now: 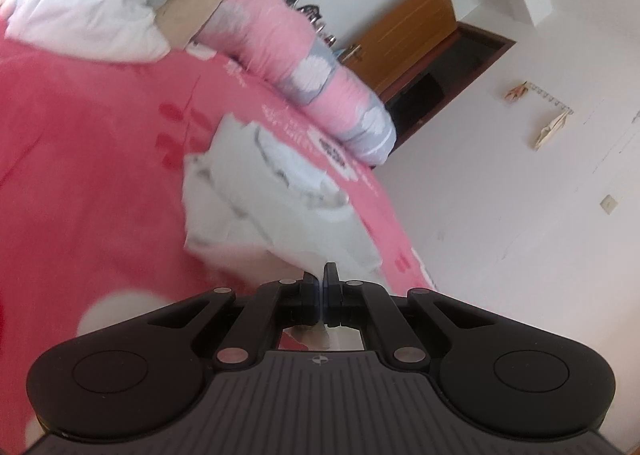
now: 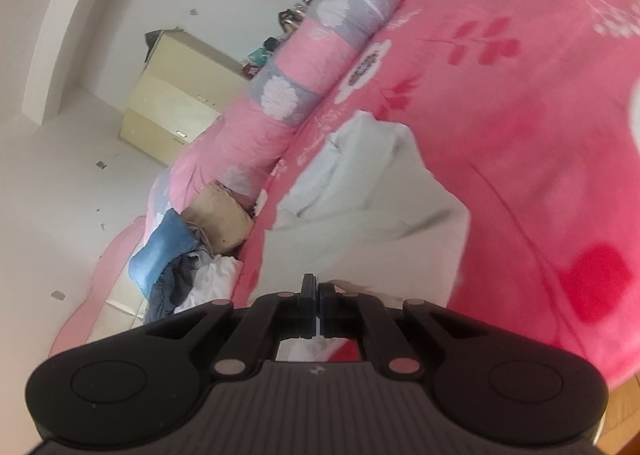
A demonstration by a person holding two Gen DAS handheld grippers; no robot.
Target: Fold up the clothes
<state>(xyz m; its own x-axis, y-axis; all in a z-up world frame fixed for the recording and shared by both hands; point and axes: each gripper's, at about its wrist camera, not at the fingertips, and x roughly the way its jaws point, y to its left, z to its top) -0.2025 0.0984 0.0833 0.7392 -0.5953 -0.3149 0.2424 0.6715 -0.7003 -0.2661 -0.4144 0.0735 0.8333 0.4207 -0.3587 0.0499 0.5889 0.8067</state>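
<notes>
Left gripper: jaws pinched together on the near edge of the white garment.
Right gripper: clamped on that garment's edge too.
Garment: crumpled on the pink bedspread.
Left view only: wooden door.
Right view only: cream cabinet.

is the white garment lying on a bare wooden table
No, the white garment lies on a pink flowered blanket covering a bed, beside a rolled pink and grey quilt.

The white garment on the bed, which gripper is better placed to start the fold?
Neither clearly: left gripper and right gripper are both shut at the white garment's near edge, so probably both lift together.
</notes>
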